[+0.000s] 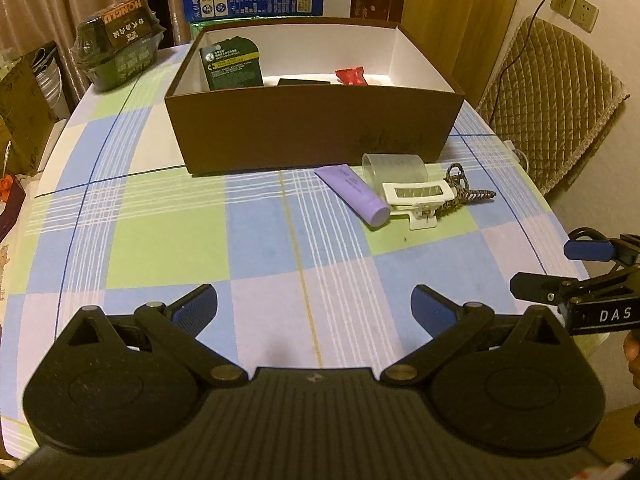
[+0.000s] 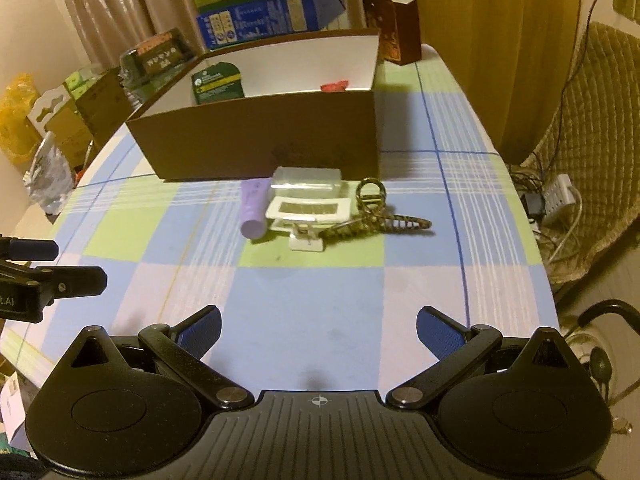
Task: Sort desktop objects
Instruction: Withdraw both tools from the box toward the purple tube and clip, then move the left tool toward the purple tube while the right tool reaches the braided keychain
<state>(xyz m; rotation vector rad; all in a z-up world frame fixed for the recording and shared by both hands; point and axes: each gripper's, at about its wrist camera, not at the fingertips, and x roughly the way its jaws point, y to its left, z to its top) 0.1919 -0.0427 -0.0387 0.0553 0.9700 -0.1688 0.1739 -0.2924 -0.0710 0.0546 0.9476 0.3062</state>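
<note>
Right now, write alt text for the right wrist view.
The open right gripper hovers over a checked tablecloth, facing a purple tube, clear plastic container, white hair claw and patterned hair clip clustered before an open brown box. The left gripper enters at left.

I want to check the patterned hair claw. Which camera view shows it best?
The right wrist view: the patterned hair claw lies nearly whole beside the white clip. In the left wrist view that clip partly hides it.

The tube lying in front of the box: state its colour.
The tube is pale purple, cap included; the left wrist view shows it best.
</note>
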